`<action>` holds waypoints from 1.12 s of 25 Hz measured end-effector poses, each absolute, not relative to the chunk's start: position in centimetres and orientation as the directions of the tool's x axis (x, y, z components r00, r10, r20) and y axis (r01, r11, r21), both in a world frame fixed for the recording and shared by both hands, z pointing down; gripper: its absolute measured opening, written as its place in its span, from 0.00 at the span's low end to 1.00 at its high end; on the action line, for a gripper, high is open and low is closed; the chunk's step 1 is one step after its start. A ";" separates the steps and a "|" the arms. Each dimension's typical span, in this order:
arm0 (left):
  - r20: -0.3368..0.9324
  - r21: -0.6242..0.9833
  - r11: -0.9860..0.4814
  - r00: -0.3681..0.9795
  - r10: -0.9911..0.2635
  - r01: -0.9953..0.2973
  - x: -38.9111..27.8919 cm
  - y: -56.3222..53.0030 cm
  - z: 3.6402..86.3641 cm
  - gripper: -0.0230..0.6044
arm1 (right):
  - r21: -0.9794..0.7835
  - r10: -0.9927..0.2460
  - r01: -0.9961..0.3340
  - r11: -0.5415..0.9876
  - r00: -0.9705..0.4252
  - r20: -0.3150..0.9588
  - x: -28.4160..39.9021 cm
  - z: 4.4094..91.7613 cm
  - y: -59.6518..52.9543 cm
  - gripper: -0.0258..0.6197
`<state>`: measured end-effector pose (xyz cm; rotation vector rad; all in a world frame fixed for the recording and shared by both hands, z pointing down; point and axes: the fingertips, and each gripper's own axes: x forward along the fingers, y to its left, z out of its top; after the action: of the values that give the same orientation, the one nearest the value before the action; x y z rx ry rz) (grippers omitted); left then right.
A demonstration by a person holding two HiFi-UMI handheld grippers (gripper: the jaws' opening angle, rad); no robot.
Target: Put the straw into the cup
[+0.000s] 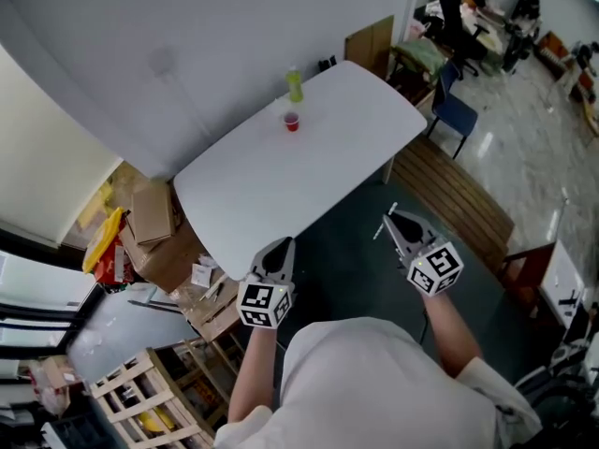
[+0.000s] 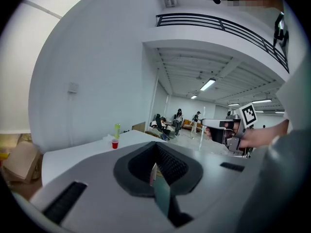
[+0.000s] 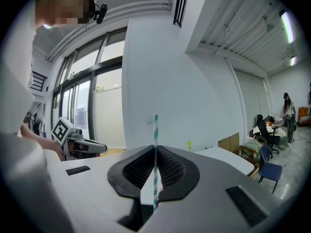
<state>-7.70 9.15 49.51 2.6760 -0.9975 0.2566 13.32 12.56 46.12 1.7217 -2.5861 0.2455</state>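
While both grippers hung in the air on the near side of the white table (image 1: 281, 181), the items stood as follows. Right gripper (image 3: 155, 150): jaws clamped on the straw (image 3: 155, 130), green-and-white striped, held upright between the dark ribbed pads, its top rising clear above the jaw tips and its lower end showing below them. In the head view this gripper was over the dark floor, off the table's near edge, with the straw a thin pale line at its tips. Left gripper (image 2: 156, 148): jaws together, nothing held between them; in the head view its tips lay at the table's near edge, to the left of the right gripper and apart from it. Red cup (image 1: 292, 122): upright on the table toward its far side, well apart from both grippers, with no straw in it. Green bottle (image 1: 295, 84): upright, just beyond the cup, near the table's far edge by the white wall (image 1: 187, 54). Cardboard boxes (image 1: 152, 215): several, piled on the floor at the table's left end. Wooden crate (image 1: 140, 396): slatted, at the lower left of the head view. Wooden slatted platform (image 1: 454, 195): on the floor to the table's right. Blue chair (image 1: 456, 110): beyond the platform, beside the table's right end. People: several small figures, far down the hall in the left gripper view, too small to describe.
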 end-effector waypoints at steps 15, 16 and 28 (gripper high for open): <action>0.260 0.179 -0.794 0.806 -0.531 -0.581 -9.0 -3.4 49.9 0.04 | -0.122 -0.947 -0.948 0.295 -0.307 0.097 10.7 46.2 0.8 0.10; 0.262 0.179 -0.798 0.809 -0.526 -0.576 -9.0 -3.8 50.0 0.04 | -0.124 -0.948 -0.949 0.290 -0.303 0.097 10.5 46.2 0.3 0.10; 0.273 0.194 -0.811 0.824 -0.496 -0.552 -8.4 -7.8 50.8 0.04 | -0.126 -0.951 -0.953 0.274 -0.288 0.110 10.4 46.7 -3.8 0.10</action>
<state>-8.42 -7.78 50.81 2.7421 -0.8030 0.3057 10.37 -3.76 46.71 1.8663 -2.4975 0.2615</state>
